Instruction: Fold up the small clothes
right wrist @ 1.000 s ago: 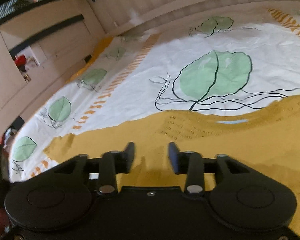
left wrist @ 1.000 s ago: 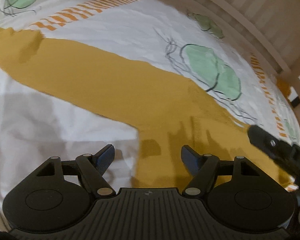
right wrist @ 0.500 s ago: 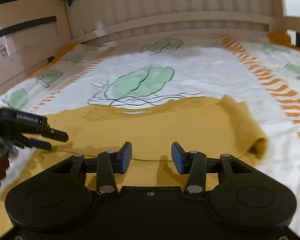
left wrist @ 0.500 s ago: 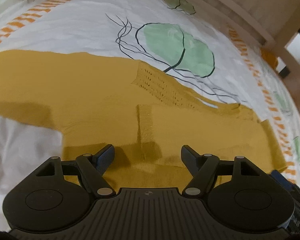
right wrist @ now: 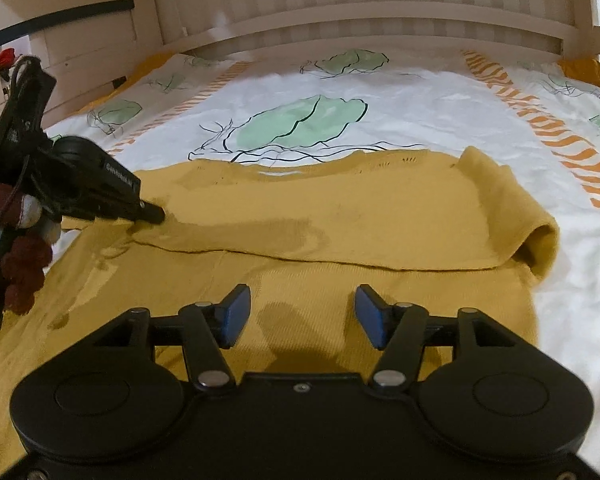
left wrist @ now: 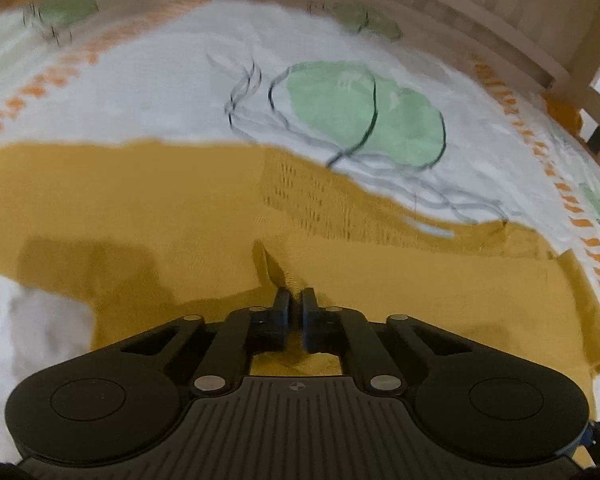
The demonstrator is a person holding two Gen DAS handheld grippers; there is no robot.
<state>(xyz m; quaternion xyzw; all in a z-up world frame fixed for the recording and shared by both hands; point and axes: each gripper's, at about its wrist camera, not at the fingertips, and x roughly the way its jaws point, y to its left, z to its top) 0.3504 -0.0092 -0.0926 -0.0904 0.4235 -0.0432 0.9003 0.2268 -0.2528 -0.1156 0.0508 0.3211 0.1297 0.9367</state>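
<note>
Mustard-yellow knitted sweater (right wrist: 340, 208): lies flat on the bed, on a white bedsheet printed with green leaves and orange stripes (right wrist: 400, 104), within a pale wooden bed frame (right wrist: 360, 12).

Progress, judged from the present lie of the cloth: one fold appears made. In the right wrist view a sleeve or side panel lies doubled across the body, its folded end forming a rolled loop at the right edge. The near ribbed hem is spread flat, and cloth extends unfolded to the left. The folds that bring the garment to a compact shape are not yet done. Task is at an early to middle stage.

Left tool (left wrist: 296, 300): jaws drawn together with only a narrow gap, and a raised pinch of the yellow knit stands between and just ahead of the tips. It has hold of the sweater near the body's left part. The right wrist view shows the same tool (right wrist: 156, 214) with its tip down on the cloth.

Right tool (right wrist: 302, 312): jaws spread wide, holding nothing. It hangs above the near hem, with the sweater directly beneath and ahead.

Left view is motion-blurred; finer detail there is not confirmed.
</note>
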